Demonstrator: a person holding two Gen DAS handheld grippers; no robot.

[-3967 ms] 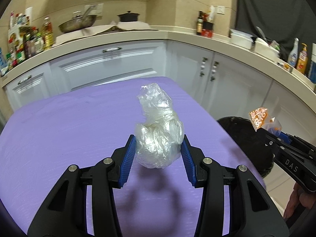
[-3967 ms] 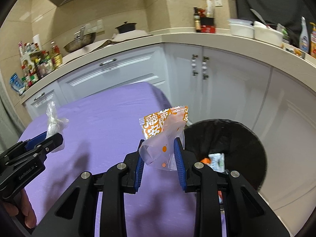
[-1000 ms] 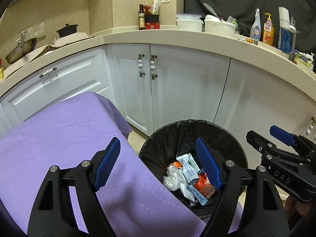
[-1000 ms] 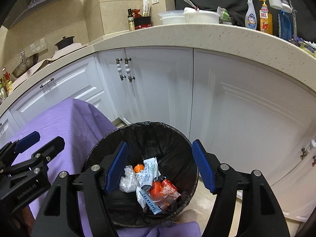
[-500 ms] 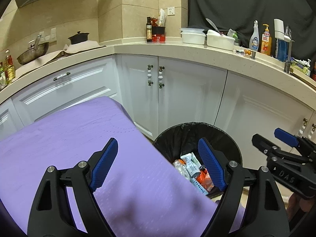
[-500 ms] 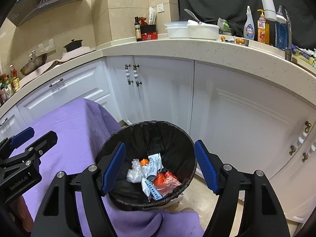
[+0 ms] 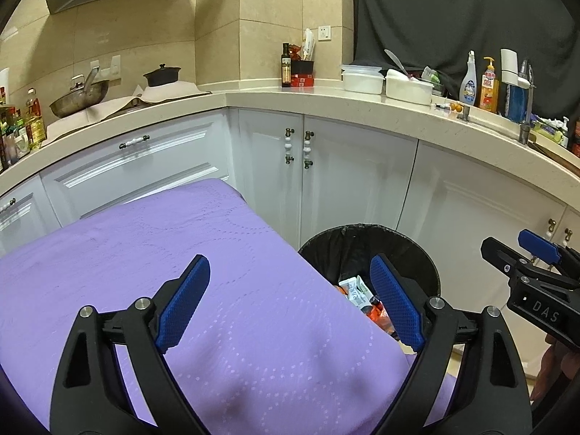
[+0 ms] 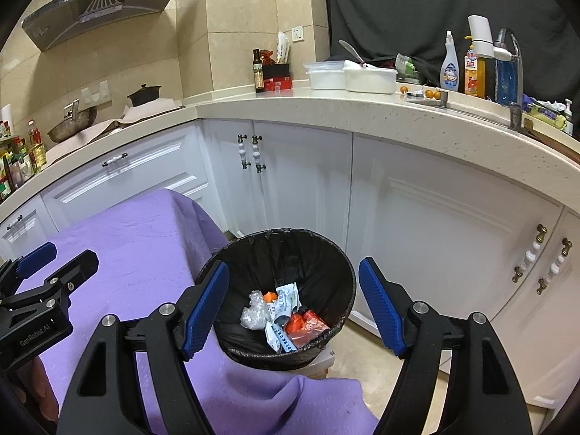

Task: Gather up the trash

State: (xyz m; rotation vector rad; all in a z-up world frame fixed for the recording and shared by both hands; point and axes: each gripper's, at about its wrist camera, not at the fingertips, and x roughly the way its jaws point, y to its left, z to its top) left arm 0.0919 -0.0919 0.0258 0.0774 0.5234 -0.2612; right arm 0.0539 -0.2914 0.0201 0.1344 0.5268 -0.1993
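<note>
Both tools empty. Left gripper (image 7: pixel 290 304) with jaws spreading wider at this moment, nothing between the blue pads, hanging over the purple cloth (image 7: pixel 152 253) just beside the bin. Right gripper (image 8: pixel 293 308) with jaws well apart, nothing held, poised above and in front of the bin (image 8: pixel 340 268). Trash already down at the bottom of the bin: a crumpled clear bag (image 8: pixel 253 313), white sachets (image 8: pixel 284 299) and an orange wrapper (image 8: pixel 302 326), all inside the black liner. No litter visible on the cloth beside the bin, so likely little left to gather, though the cloth's near end lies hidden behind the tools. Risks from here, as a judgement: snagging the liner's rim with a lowered finger and tipping the bin; catching the cloth's hanging fold beside the bin and dragging it over the opening; knocking the two tools together while close above the bin.
</note>
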